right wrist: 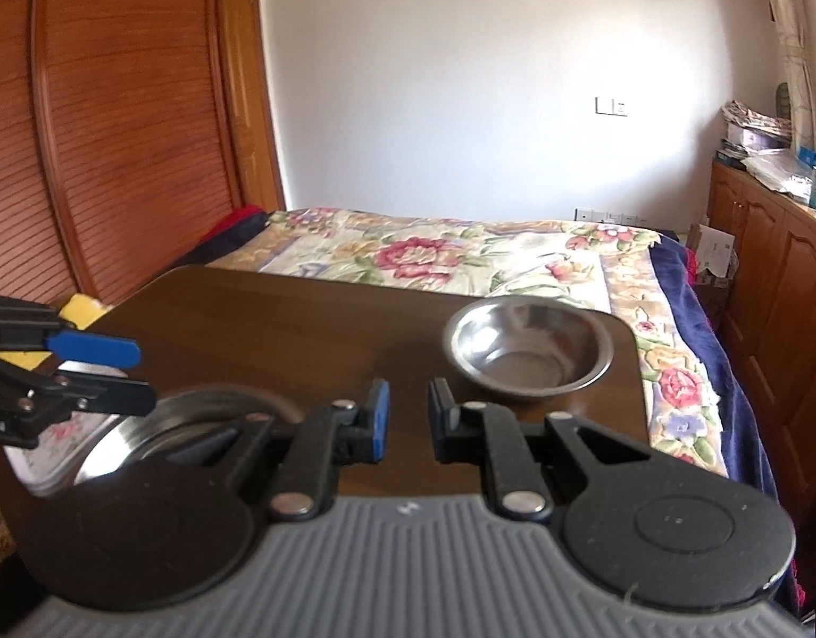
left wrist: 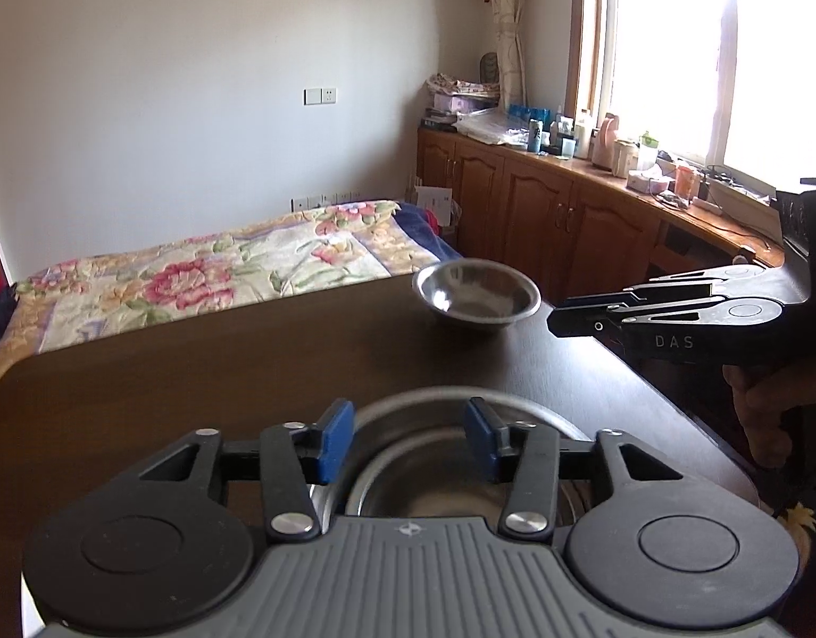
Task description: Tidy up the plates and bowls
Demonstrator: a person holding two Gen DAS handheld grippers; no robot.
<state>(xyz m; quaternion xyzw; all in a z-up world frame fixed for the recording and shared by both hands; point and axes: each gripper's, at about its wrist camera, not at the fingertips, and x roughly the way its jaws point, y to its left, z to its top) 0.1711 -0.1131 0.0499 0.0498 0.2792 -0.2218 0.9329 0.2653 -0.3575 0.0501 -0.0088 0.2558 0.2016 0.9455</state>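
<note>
Two round stainless-steel bowls sit on your dark wooden worktop [left wrist: 195, 383]. Nearest, one shiny bowl [left wrist: 450, 484] lies beneath your left gripper [left wrist: 410, 438], fingers apart and empty. Your right gripper [right wrist: 408, 420] hovers, fingers slightly apart. The far bowl [right wrist: 527, 353] sits upright, empty, near the worktop's far right corner.

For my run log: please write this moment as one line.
left tongs: open over near bowl | right tongs: open, empty | far bowl: on table

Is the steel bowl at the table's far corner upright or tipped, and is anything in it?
Upright and empty. The steel bowl sits base-down on the table, its bare shiny inside showing in both views.
</note>
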